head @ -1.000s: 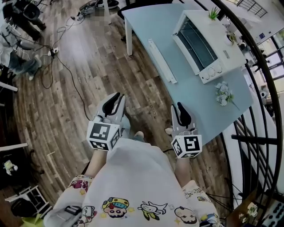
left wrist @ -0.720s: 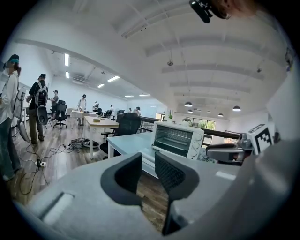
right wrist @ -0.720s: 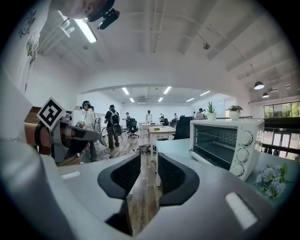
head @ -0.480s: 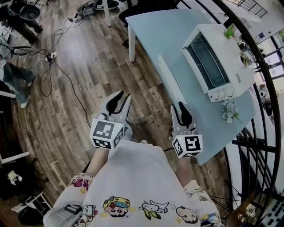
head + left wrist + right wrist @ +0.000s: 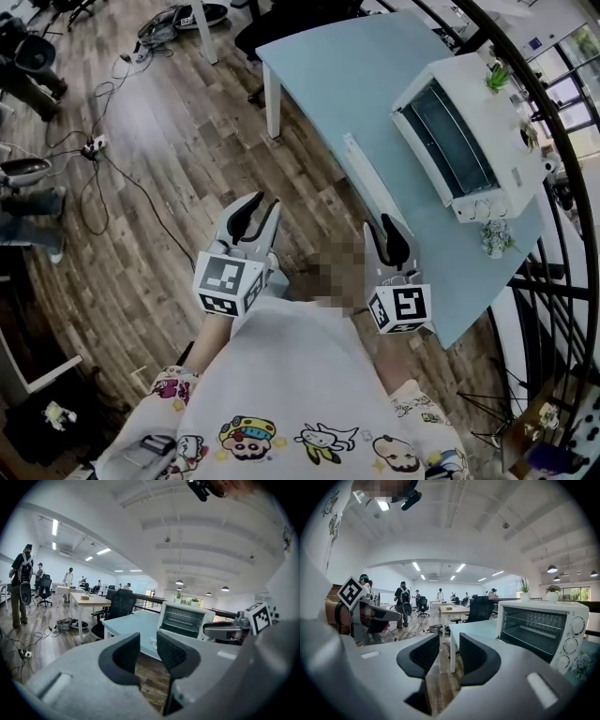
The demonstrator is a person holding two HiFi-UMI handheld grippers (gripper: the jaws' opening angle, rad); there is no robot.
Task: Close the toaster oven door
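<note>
The toaster oven (image 5: 473, 141) sits on the pale blue table (image 5: 337, 66), toward 2 o'clock in the head view, with its front facing the person and its dark inside and wire rack open to view. Its door looks to be folded down flat over the tabletop. The white bar (image 5: 359, 167) lying near the table's edge at about 8 o'clock from the oven is probably that door's handle, though the glass itself is hard to make out. A small bunch of flowers (image 5: 495, 236) lies at the oven's 6 o'clock and a potted plant (image 5: 497, 77) stands on top of it. The right gripper (image 5: 382, 227) hangs off the table's near edge, with the oven at roughly 1 o'clock from it and well apart. Its jaws are opening and have only air between them. The left gripper (image 5: 262, 202) is over the wooden floor (image 5: 169, 141) at the right gripper's 9 o'clock, farther from the oven. Its jaws are also spreading wide and are empty. By this showing the closing has not begun: neither gripper touches the door, and the reach to the handle and the lift to shut it both remain.
</note>
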